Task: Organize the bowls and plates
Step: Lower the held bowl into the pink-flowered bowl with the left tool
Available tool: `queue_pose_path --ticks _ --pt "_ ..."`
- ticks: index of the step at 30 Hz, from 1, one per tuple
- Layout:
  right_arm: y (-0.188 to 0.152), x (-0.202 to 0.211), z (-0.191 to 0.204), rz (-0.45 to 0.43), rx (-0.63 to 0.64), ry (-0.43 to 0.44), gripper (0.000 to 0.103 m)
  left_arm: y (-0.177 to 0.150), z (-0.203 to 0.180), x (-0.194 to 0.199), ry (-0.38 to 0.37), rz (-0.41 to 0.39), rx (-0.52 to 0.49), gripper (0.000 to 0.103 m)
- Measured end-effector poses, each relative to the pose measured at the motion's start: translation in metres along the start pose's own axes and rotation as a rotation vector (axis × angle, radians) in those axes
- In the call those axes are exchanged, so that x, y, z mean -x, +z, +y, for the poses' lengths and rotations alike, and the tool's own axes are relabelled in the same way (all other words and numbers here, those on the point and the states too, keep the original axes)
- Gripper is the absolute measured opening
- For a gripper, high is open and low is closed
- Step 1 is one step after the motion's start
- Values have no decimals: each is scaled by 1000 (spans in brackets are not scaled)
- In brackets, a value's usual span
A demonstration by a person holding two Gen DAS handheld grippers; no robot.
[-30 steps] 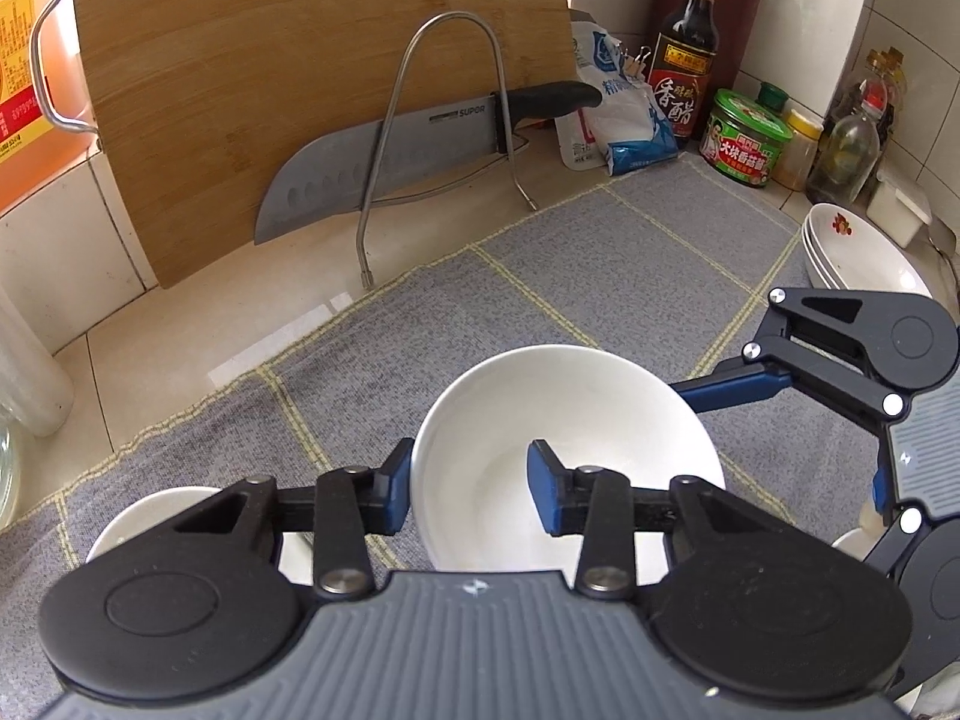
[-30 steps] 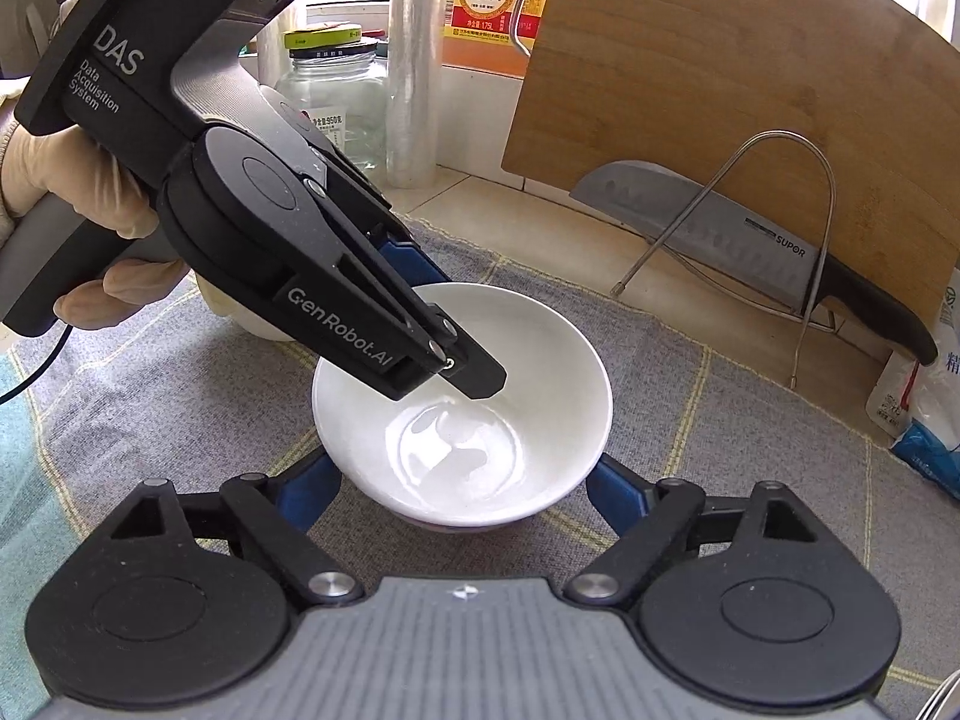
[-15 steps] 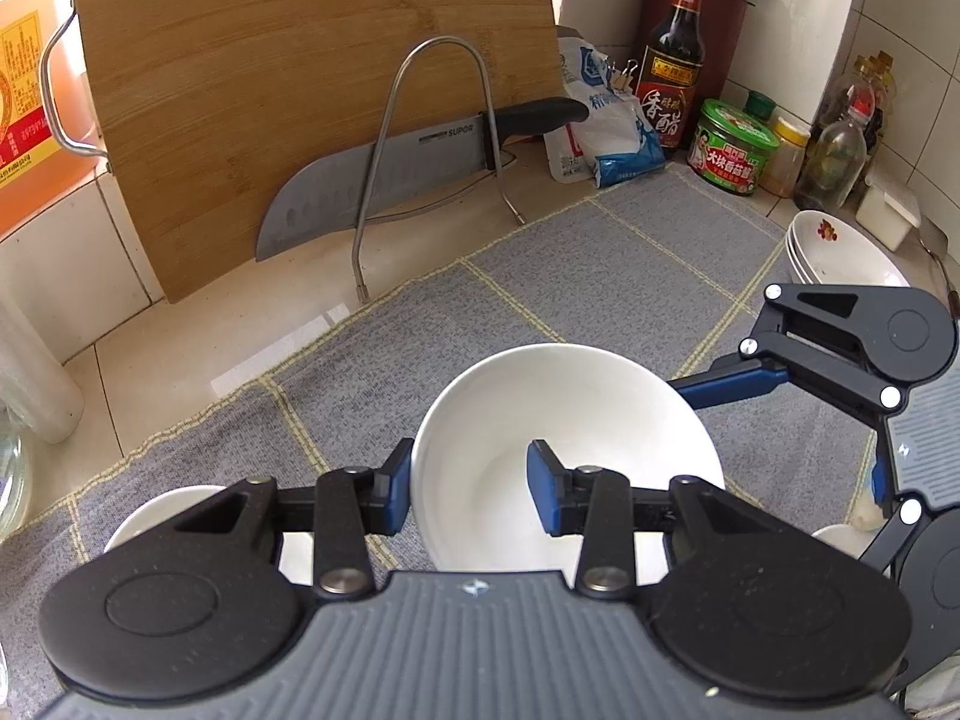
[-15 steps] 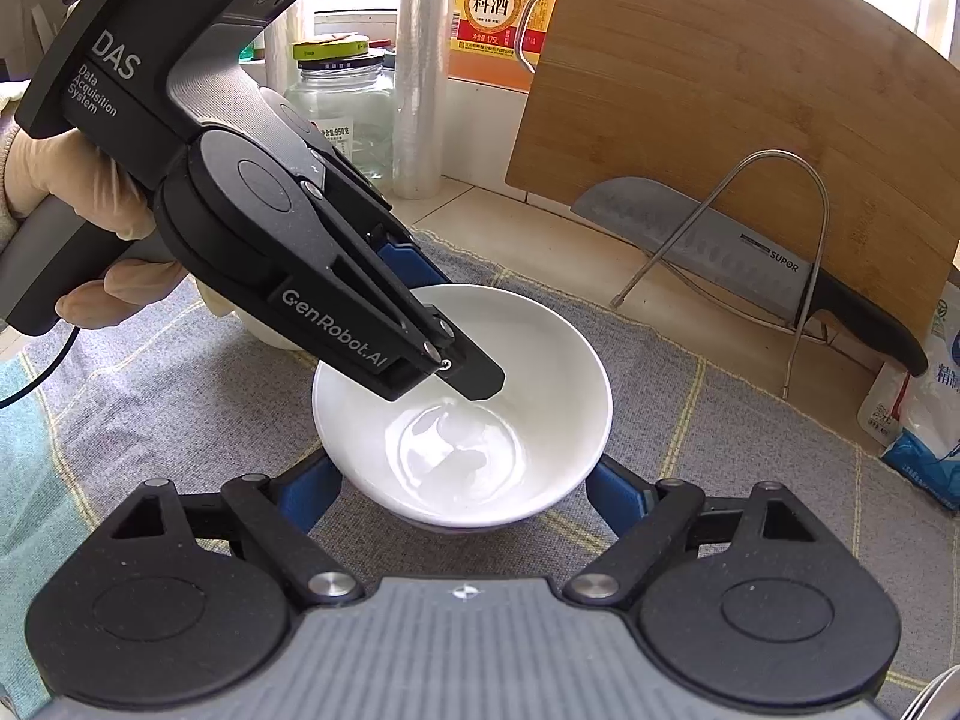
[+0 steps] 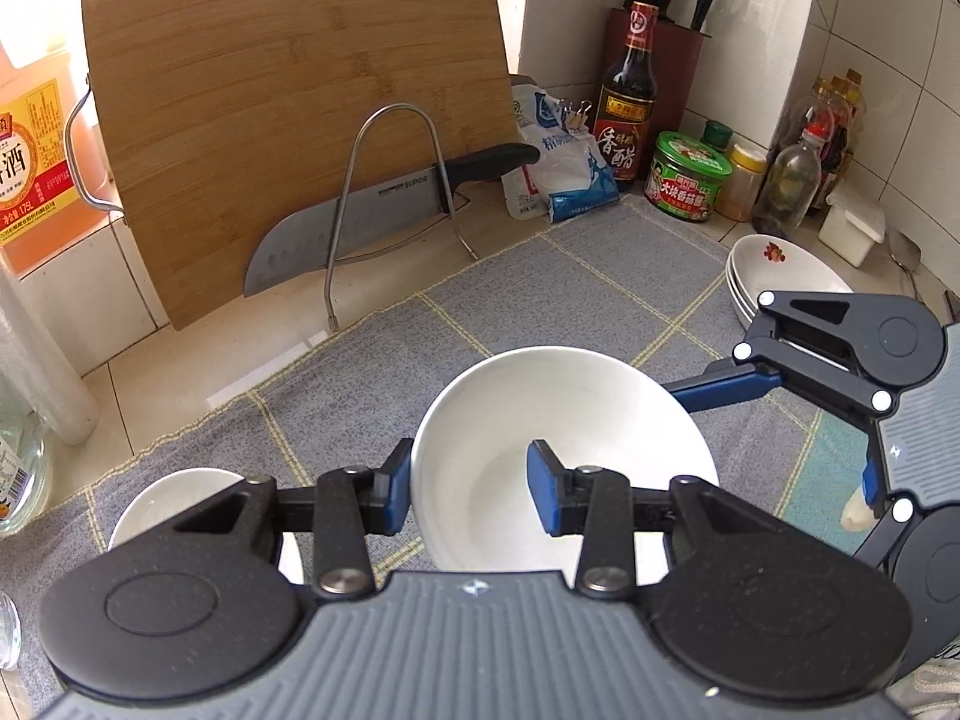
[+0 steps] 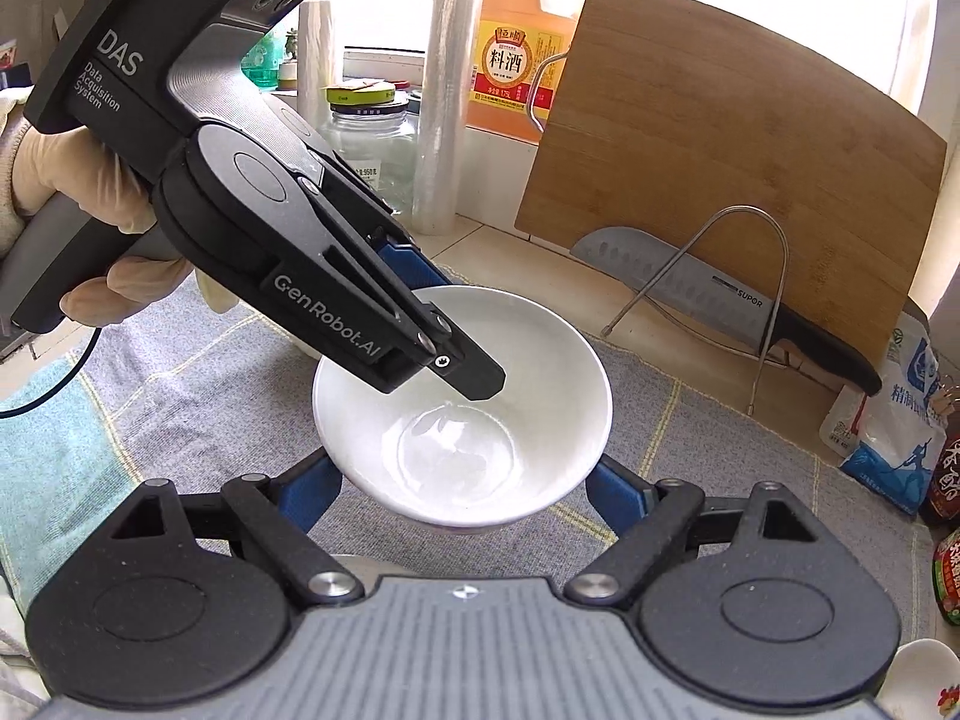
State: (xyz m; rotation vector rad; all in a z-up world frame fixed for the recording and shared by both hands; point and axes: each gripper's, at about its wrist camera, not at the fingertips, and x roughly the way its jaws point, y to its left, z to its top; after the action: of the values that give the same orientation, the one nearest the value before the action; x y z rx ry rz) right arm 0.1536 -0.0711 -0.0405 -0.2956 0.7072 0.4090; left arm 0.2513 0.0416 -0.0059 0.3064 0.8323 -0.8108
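Above the grey mat (image 5: 360, 372), left gripper (image 5: 471, 483) jaws pinch the white bowl (image 5: 564, 420) rim; right gripper (image 6: 462, 495) jaws clasp its sides.

The white bowl (image 5: 564, 438), clamped by the left gripper (image 5: 471, 495) on its rim and by the right gripper (image 6: 465, 495) across its sides, now sits higher above the grey mat (image 5: 540, 288). More backdrop shows at 12 o'clock.
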Motion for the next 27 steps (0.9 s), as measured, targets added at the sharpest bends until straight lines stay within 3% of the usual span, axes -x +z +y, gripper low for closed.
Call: queue_pose_path --ticks 11,27 --pt "-21 34 17 6 -22 6 91 -16 -32 19 -24 5 -5 38" --pt "-54 60 30 43 -61 -4 91 -38 -67 18 -74 36 -30 38"
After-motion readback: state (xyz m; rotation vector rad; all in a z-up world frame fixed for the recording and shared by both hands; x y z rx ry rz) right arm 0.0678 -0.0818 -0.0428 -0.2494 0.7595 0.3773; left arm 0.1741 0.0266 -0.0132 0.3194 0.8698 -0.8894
